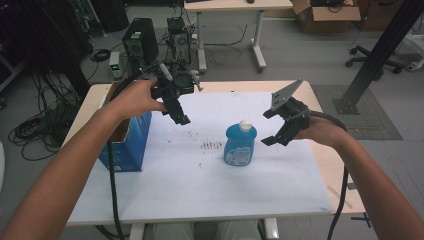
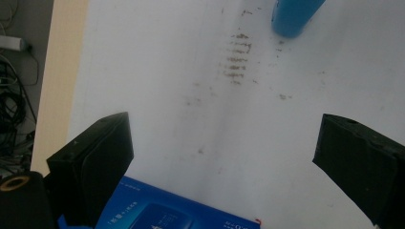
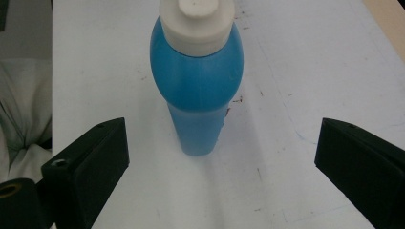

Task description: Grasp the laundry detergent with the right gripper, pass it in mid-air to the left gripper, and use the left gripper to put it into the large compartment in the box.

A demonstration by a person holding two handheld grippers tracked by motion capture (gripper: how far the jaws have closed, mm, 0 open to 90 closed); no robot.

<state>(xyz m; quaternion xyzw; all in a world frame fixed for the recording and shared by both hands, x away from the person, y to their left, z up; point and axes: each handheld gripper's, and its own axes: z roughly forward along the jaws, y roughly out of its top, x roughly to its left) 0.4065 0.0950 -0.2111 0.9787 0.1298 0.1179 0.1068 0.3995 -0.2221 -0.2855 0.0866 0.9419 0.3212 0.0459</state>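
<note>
Forearms hold both tongs released: right tongs point(image 1: 274, 127) hover beside the upright bottle point(image 1: 240, 145) mid-counter, left tongs point(image 1: 176, 107) above the box point(image 1: 131, 142) at the left edge; grasping remains undone.

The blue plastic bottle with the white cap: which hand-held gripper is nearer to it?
Right. The right hand-held gripper hangs open just beside the blue plastic bottle; the left hand-held gripper is farther, above the blue cardboard box.

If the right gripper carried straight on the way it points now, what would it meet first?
Most likely the blue bottle: it stands upright between the open jaws of the right gripper, a little left of centre. Depth is unclear, so the gap cannot be judged.
</note>
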